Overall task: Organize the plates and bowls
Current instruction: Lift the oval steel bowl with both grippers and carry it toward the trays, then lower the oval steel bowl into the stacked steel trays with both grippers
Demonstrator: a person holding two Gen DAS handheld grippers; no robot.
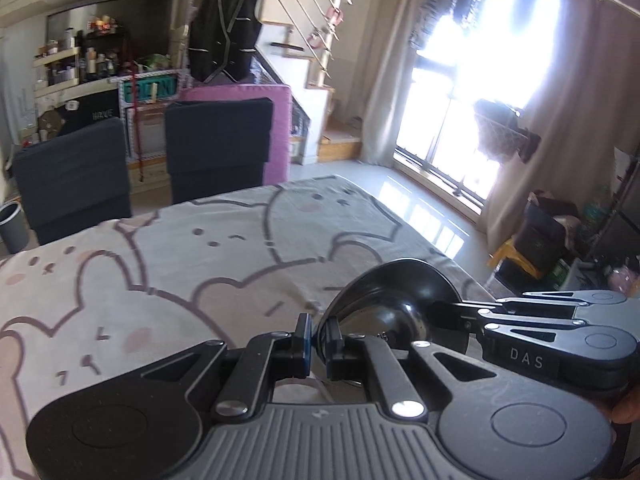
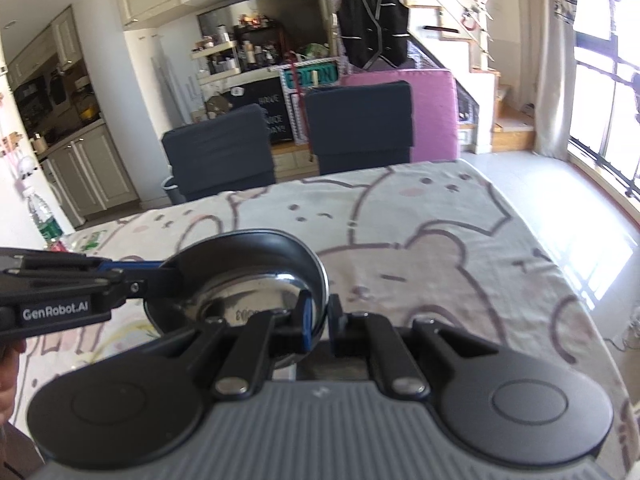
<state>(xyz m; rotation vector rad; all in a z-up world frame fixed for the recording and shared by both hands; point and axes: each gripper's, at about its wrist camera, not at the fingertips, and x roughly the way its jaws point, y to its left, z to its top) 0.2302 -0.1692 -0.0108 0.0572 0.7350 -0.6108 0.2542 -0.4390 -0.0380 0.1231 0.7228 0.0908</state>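
Two hand-held grippers share one black bowl (image 1: 390, 300) w/ a shiny steel inside, lifted above a table covered in a pale bear-print cloth (image 1: 160, 264). In the left wrist view, the left gripper (image 1: 319, 336) sits at 6 o'clock, its jaws nearly pressed together, pinching the bowl's near rim; the right gripper (image 1: 452, 312) comes in from 3 o'clock and clamps the rim on the opposite side. In the right wrist view the same bowl (image 2: 244, 276) sits just left of centre; the right gripper (image 2: 320, 320) at 6 o'clock pinches its right rim, one blue-edged finger inside, the other outside, and the left gripper (image 2: 160, 276) reaches in from 9 o'clock onto the far-left rim. The bowl tilts, its opening facing the cameras; nothing shows inside it, only reflections. A bit of hand (image 2: 10, 376) shows at 8 o'clock. Beyond the table at 11–12 o'clock stand two dark chairs (image 2: 360, 120), a purple cushion block (image 2: 434, 112) behind them, and shelves crowded w/ bottles (image 2: 240, 52). A grey bin (image 1: 14, 226) stands on the floor at 9 o'clock in the left view; what it holds can't be seen. Bright windows (image 1: 480, 80) fill 2 o'clock.
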